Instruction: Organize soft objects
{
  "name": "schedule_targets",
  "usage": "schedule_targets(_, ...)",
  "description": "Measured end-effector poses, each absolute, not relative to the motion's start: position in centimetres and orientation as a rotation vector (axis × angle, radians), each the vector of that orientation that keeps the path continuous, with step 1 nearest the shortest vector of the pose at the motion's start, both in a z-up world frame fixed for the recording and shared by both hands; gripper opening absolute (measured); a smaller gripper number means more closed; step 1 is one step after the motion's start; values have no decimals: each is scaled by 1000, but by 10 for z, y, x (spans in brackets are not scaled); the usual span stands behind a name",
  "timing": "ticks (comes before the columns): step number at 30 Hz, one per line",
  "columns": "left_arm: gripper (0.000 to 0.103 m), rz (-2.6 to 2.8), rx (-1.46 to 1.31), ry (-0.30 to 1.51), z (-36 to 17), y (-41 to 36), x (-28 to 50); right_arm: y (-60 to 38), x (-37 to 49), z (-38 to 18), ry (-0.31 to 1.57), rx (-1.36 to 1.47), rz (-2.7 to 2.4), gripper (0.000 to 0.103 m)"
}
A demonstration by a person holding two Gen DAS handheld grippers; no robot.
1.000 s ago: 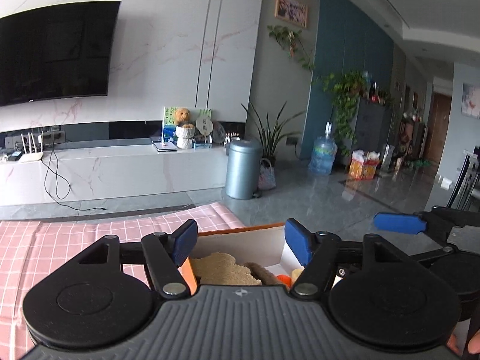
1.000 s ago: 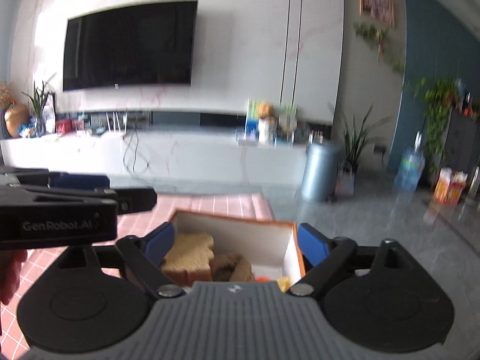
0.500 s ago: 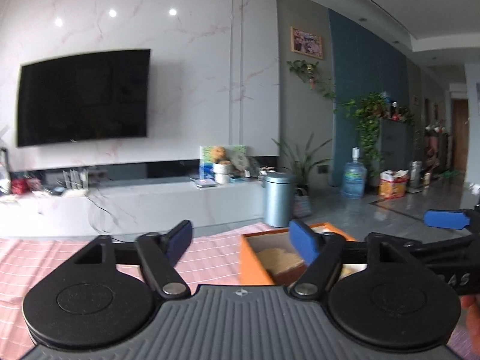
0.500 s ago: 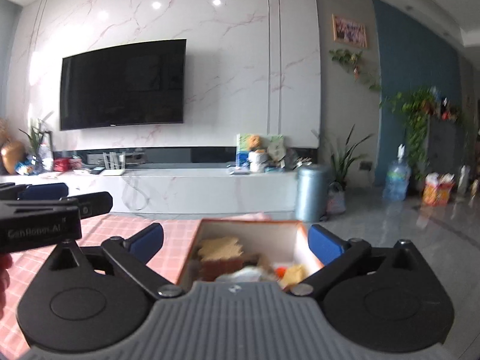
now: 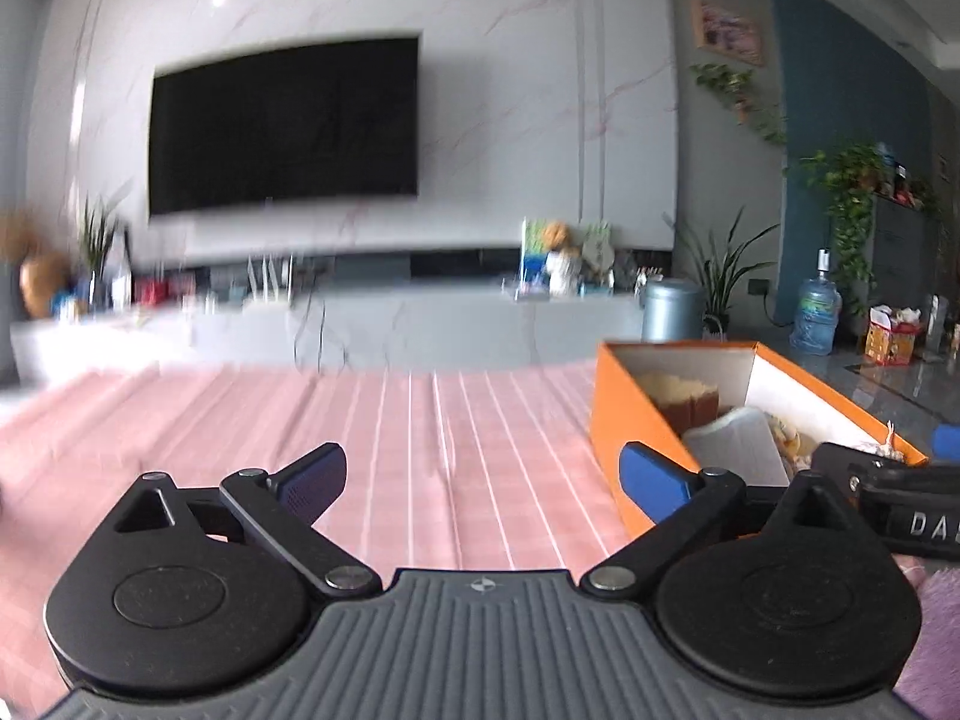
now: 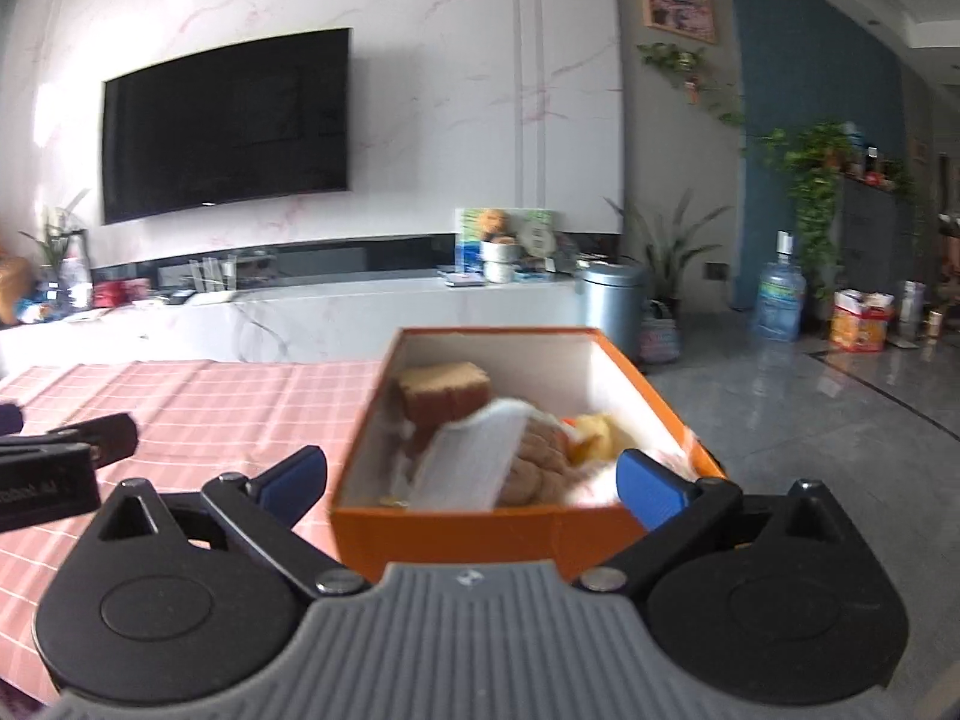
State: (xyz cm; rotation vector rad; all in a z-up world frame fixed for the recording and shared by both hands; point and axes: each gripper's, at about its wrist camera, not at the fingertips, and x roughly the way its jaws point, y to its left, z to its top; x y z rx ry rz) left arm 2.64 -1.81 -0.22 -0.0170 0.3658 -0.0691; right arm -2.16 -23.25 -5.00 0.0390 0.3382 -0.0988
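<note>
Both tools stand released and carry nothing: the left tool (image 5: 483,477) has just been spreading its jaws, with only bare pink checked cloth (image 5: 420,420) between them, and the right tool (image 6: 471,480) has its jaws wide on either side of the near end of the orange box (image 6: 480,531), pads not seen pressing on it. The soft objects, a brown sponge-like block (image 6: 444,396), a white piece (image 6: 468,468) and some tan and yellow items, lie inside that box, which sits at the right edge of the bench. In my judgement the packing step is finished or nearly so; the next move calls for finding any remaining soft item, possibly the purple fuzzy patch (image 5: 936,630) at the left view's lower right corner, though the view there is too cut off to identify it. Beyond the bench: a wall-mounted television (image 6: 228,126), a low marble console, a grey bin (image 6: 612,306), potted plants and a tiled floor.
</note>
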Motion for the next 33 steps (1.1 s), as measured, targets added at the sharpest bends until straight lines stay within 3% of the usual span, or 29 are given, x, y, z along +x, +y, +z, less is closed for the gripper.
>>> schedule_targets(10,103,-60,-32,447,-27,-15,16,-224,-24,-61,347,-36,-70,101)
schedule_targets(33,103,-9,-25,487,-30,-13,18,-226,-17,-65,396,-32,-88,101)
